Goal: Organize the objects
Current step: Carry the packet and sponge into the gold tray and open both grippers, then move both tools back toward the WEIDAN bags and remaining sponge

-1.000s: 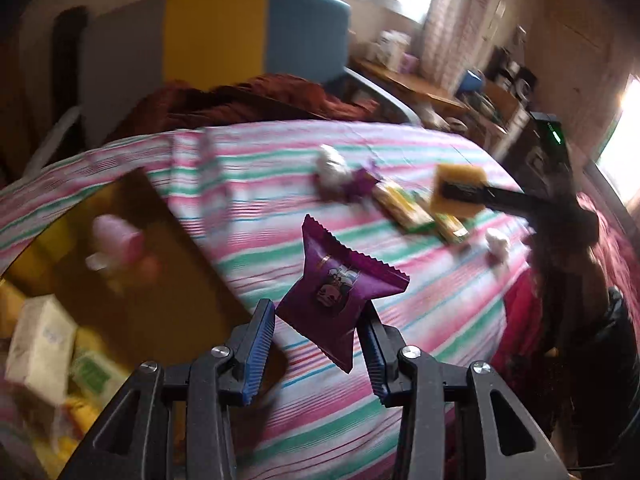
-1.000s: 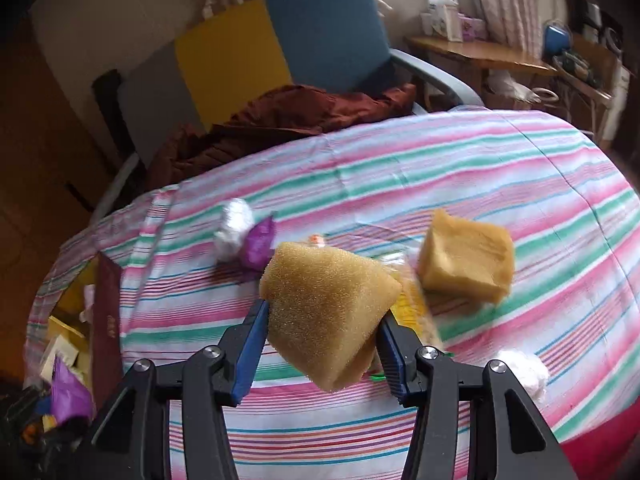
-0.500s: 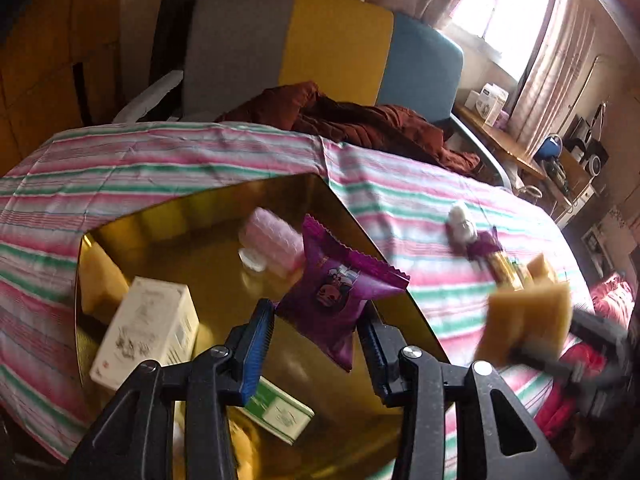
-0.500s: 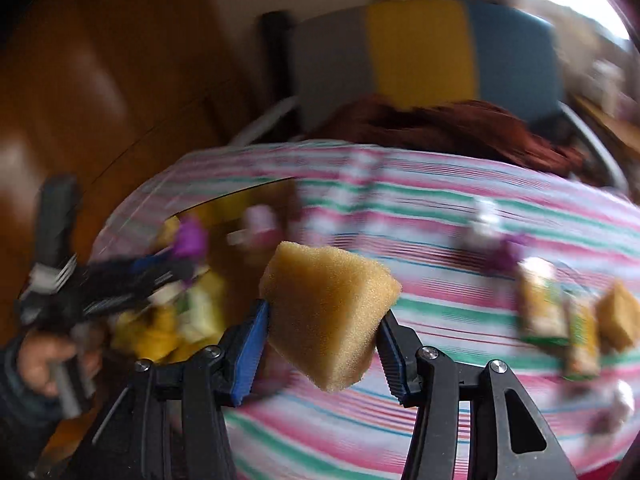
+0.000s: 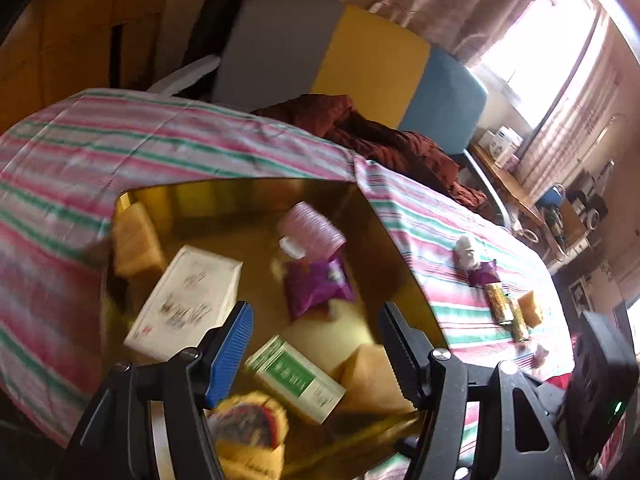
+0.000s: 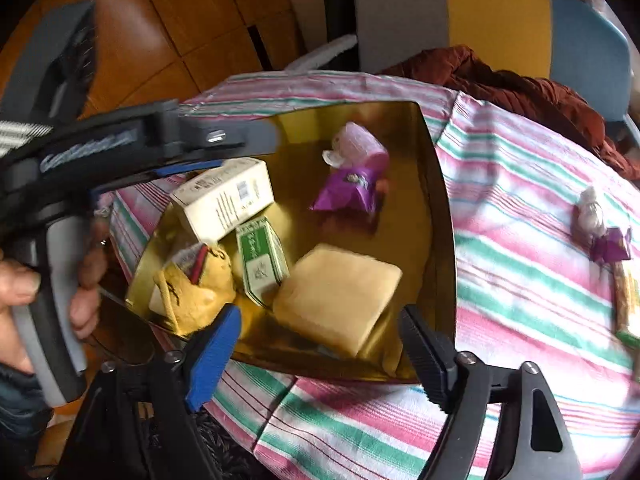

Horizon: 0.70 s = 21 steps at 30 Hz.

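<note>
Gold tray [image 6: 440, 184] now holds my purple packet [image 6: 348, 188] and sponge [image 6: 336, 292]; left gripper [image 5: 316, 344] and right gripper [image 6: 320, 352] have just opened, empty. Sweets [image 5: 484, 272] and snack bars [image 5: 504, 308] wait on the striped cloth [image 6: 520, 240].

My right gripper [image 6: 320, 344] is hovering wide open over the gold tray [image 6: 442, 216] | sponge [image 6: 340, 296] is lying inside, jaws having just been opening

Left gripper [image 5: 316, 340], right gripper [image 6: 320, 344]: black frames, silver screws, one blue ribbed pad, one black; grey handle; dark sleeve [image 6: 16, 396].
</note>
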### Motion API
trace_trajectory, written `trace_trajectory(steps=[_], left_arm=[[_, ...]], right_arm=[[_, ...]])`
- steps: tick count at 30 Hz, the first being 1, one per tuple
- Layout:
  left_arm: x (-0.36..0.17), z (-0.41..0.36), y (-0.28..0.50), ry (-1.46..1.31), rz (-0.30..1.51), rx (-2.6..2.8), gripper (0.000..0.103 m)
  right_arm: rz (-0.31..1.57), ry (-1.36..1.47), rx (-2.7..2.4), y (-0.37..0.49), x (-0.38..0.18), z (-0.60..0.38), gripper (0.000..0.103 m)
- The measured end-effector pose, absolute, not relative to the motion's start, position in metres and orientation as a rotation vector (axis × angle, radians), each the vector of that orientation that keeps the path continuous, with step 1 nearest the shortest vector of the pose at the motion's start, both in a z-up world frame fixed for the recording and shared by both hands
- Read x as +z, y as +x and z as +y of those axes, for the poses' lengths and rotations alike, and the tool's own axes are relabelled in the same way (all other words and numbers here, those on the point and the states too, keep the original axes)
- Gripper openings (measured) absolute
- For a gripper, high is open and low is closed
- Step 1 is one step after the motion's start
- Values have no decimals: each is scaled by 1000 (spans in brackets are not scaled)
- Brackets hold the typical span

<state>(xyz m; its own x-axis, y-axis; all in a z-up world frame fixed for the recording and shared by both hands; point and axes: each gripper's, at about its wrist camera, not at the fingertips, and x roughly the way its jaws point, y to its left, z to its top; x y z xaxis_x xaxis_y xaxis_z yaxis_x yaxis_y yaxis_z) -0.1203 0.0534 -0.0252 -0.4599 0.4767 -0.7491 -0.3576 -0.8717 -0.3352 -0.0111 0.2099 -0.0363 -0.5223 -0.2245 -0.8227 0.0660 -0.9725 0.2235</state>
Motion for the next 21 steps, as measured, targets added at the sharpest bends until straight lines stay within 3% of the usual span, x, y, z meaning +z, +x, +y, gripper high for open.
trace_trajectory(steps=[6, 21], left_arm=[[-21, 39, -88, -1197, -85, 2459, 66], [-22, 28, -52, -1135, 55, 2626, 66]], right_arm=[[-219, 1432, -2668, -2, -31, 213, 103], [-15, 1299, -2908, 16, -16, 196, 103]])
